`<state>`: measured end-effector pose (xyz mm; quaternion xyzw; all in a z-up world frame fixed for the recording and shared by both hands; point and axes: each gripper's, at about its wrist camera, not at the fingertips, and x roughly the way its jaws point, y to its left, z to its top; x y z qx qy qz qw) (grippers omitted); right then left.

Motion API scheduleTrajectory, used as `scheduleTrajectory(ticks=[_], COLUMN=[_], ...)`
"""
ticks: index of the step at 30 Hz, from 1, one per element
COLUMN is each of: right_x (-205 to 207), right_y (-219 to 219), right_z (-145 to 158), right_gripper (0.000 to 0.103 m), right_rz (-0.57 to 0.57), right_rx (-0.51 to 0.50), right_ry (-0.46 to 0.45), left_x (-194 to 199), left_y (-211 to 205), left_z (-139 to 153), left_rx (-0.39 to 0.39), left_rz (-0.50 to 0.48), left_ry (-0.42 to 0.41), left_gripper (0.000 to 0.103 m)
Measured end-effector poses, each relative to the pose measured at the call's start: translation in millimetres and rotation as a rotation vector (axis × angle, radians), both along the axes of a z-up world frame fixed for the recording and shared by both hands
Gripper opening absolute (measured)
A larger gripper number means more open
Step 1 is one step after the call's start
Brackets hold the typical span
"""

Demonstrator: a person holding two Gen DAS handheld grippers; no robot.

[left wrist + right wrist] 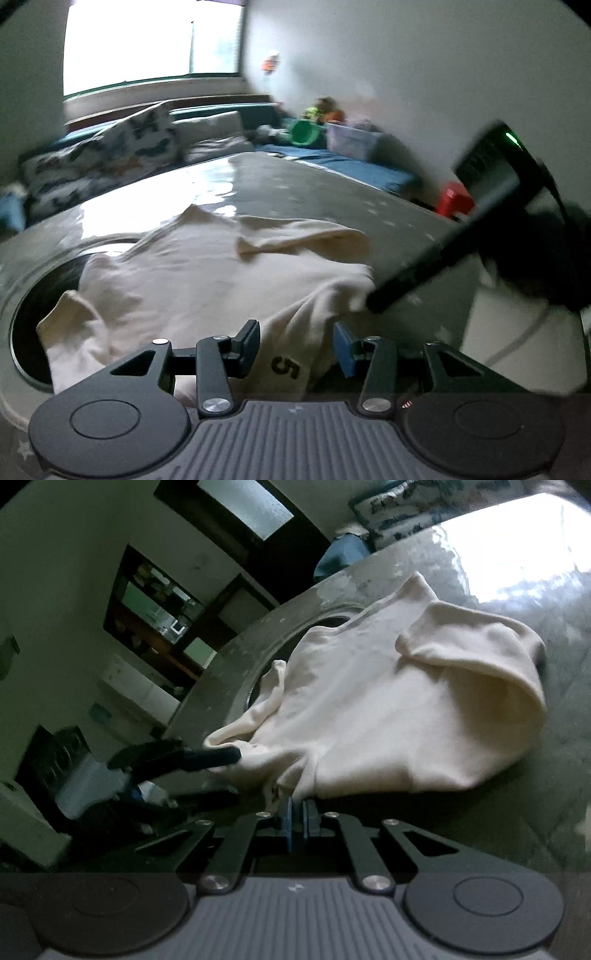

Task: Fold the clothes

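A cream white garment lies crumpled on the grey table, partly over a dark round opening in the top. Its near edge, with a tag marked 5, runs between the parted fingers of my left gripper; the pads do not press on it. My right gripper is shut on a bunched corner of the garment. In the left wrist view the right gripper comes in from the right, pinching that corner. In the right wrist view the left gripper sits at the garment's left edge.
Behind the table are patterned pillows, a blue mattress, a green bucket, a clear plastic bin and a red stool by the wall. A dark shelf unit stands across the room.
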<state>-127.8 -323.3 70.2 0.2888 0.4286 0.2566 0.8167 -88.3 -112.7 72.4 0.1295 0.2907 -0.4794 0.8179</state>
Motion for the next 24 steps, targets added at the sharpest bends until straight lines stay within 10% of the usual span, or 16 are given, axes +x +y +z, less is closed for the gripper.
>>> scheduleTrajectory(ticks=[9,17,24], right_x=[-6,-12,8], right_y=[4,18,55], right_z=[-7,31,2], right_gripper=[0.009,0.01,0.011], right_rz=[0.029,0.021,0.08], right_rx=[-0.139,-0.322,-0.472], right_ry=[0.062,-0.162,-0.231], left_x=[-5,-3,-10], left_y=[-14,-17,1], left_z=[-28,-40,-31], left_rx=[0.1,0.16,0.129], left_rz=[-0.053,-0.103,-0.084], left_ry=[0.023,0.083,0.117], left_gripper=[0.049,0.049,0.049])
